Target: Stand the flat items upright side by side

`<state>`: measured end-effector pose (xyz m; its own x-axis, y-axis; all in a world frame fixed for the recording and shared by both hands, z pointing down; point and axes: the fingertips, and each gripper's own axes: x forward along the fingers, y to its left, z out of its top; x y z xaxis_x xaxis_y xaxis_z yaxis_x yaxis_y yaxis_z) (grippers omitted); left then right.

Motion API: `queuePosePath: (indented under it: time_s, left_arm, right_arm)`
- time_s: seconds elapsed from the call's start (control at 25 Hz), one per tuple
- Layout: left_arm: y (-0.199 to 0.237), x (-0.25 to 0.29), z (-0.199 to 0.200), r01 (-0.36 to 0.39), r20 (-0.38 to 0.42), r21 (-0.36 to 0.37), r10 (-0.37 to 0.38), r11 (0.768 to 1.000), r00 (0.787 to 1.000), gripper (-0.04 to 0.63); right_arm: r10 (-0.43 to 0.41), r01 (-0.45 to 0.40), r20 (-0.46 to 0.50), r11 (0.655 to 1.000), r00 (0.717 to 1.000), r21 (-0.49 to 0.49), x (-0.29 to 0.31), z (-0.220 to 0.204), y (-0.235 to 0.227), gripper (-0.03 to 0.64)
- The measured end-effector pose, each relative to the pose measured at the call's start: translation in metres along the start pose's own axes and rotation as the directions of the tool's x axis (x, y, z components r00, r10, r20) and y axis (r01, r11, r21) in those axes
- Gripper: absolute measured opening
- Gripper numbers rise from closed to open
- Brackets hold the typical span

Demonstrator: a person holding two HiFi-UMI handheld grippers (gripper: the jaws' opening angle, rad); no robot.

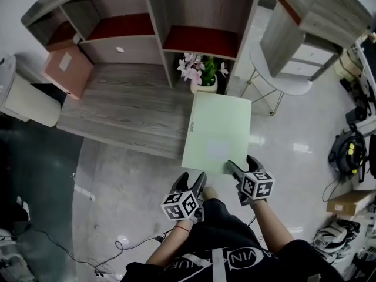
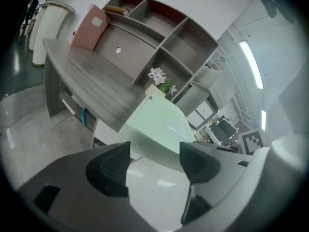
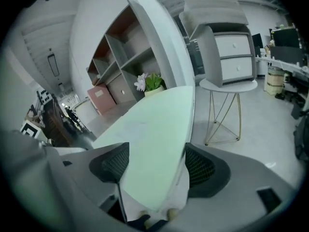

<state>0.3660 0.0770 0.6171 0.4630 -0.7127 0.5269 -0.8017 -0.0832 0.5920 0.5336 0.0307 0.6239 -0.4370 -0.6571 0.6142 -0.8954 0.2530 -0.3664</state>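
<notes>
The right gripper point(image 1: 241, 163) clamps the near edge of the green folder point(image 1: 217, 128) (its far end is by the desk point(image 1: 117, 107)). The left gripper point(image 1: 192, 178) gapes empty just beside it.

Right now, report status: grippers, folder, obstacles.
Right gripper shut on folder. Left gripper open, by its near edge. Folder not upright, over desk corner. Flower pot just beyond.

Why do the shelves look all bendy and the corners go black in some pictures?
Left gripper view: the wide lens bends the desk and shelves, and its round edge leaves dark corners. Right gripper view: same bending, and the green folder looks stretched. Head view: less bent, with glare spots on the floor.
</notes>
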Motion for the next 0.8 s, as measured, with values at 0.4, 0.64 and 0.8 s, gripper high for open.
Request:
queuePosePath:
  time_s: [0.4,0.64,0.8]
  left_arm:
    - [0.023,-0.005,-0.011,0.025,0.063,-0.235,-0.011,0.972,0.998,0.331]
    - [0.026,-0.002,-0.022,0.161,0.145,-0.346,-0.117,0.924,0.983,0.344]
    - [0.025,0.009,-0.022,0.24,0.195,-0.434,-0.169,0.868,0.966,0.345]
  right_arm:
    - [-0.011,0.008,-0.062,0.999,0.998,-0.048,-0.002,-0.029,0.044,0.336]
    - [0.003,-0.008,-0.087,0.998,0.996,-0.061,-0.002,-0.04,0.066,0.333]
    - [0.026,-0.034,-0.116,0.997,0.993,-0.071,-0.001,-0.047,0.086,0.33]
